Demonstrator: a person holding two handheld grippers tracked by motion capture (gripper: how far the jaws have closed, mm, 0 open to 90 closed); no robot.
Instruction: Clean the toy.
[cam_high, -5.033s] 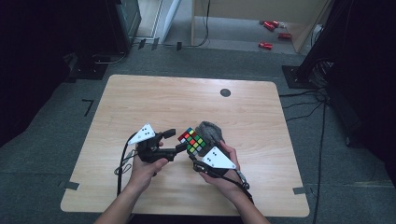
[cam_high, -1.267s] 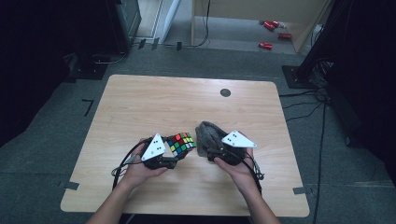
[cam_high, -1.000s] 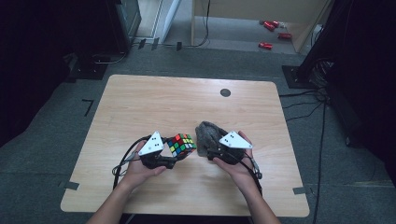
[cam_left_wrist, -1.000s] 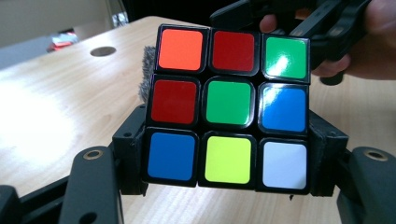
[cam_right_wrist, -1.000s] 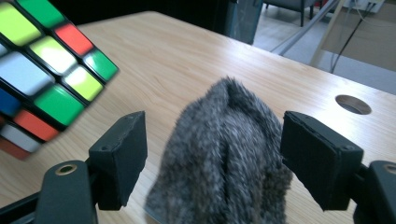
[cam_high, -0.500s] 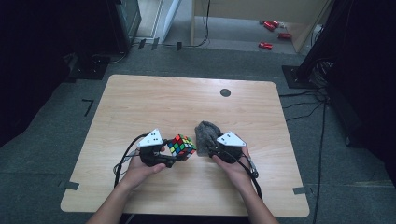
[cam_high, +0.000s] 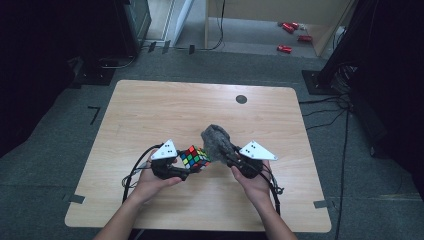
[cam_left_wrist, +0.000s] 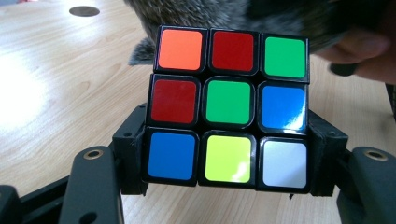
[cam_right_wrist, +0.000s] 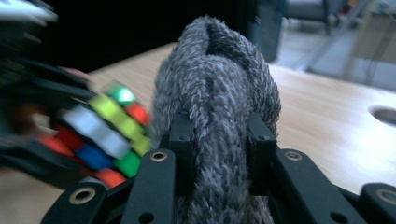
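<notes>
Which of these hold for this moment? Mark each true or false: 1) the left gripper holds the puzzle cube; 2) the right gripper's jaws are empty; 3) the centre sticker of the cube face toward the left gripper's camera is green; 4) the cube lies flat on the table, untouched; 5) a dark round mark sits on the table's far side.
1) True: the left gripper clamps the puzzle cube at its lower row.
2) False: the right gripper pinches a grey fuzzy cloth; its jaws have just been closing on it.
3) True.
4) False: it is held in the left gripper, above the table.
5) True: the dark round mark lies near the far edge.
</notes>
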